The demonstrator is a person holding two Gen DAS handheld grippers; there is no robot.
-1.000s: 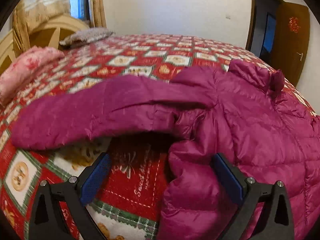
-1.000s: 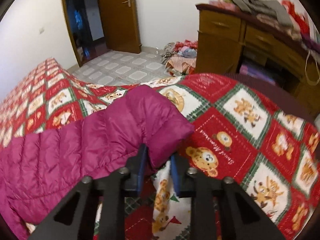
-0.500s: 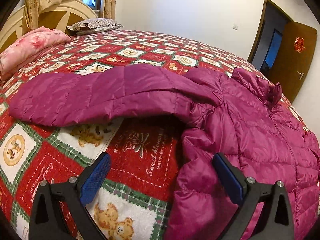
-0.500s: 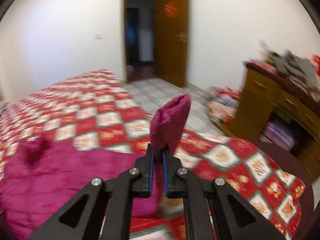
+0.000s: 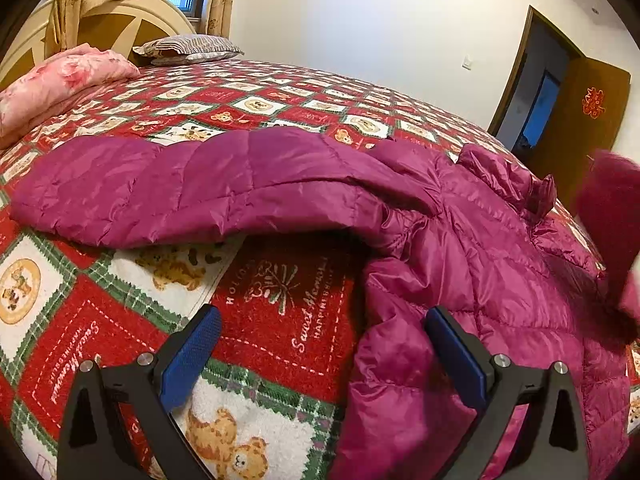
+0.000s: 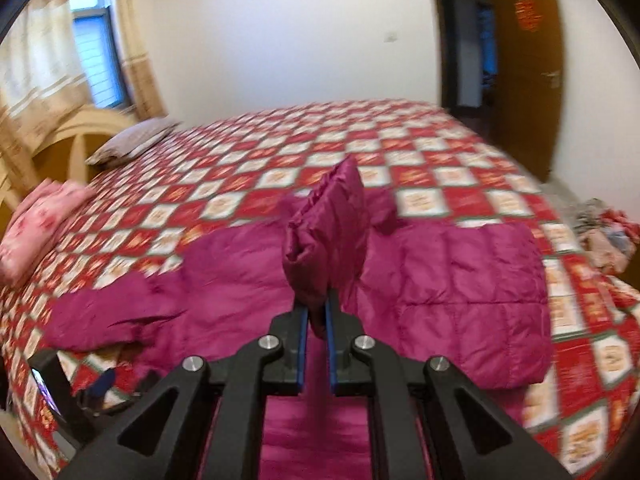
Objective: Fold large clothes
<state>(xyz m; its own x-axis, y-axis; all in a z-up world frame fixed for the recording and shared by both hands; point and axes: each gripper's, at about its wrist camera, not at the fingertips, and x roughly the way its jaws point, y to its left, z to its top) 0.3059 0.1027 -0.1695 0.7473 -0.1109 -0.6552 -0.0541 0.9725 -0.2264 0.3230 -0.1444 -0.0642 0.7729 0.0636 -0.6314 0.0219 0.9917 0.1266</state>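
A magenta puffer jacket (image 5: 472,248) lies spread on the bed, one sleeve (image 5: 192,184) stretched out to the left. My left gripper (image 5: 320,354) hovers open just above the jacket's side hem; nothing is between its blue pads (image 5: 192,352). My right gripper (image 6: 316,312) is shut on the cuff of the other sleeve (image 6: 328,232), which stands up bunched above the jaws, held over the jacket's body (image 6: 460,280). That raised sleeve shows blurred at the right edge (image 5: 612,216) of the left wrist view. The left gripper also appears low at the left (image 6: 96,390) of the right wrist view.
The bed carries a red, green and white bear-patterned blanket (image 5: 280,304). A pink folded quilt (image 5: 60,76) and a striped pillow (image 5: 188,46) lie by the wooden headboard (image 5: 120,28). A brown door (image 6: 524,60) stands open at the right, with a pile of clothes (image 6: 608,236) on the floor.
My right gripper closed on the sleeve cuff, lifted it off the blanket and swung it left over the jacket. The left gripper shifted slightly and stayed open.
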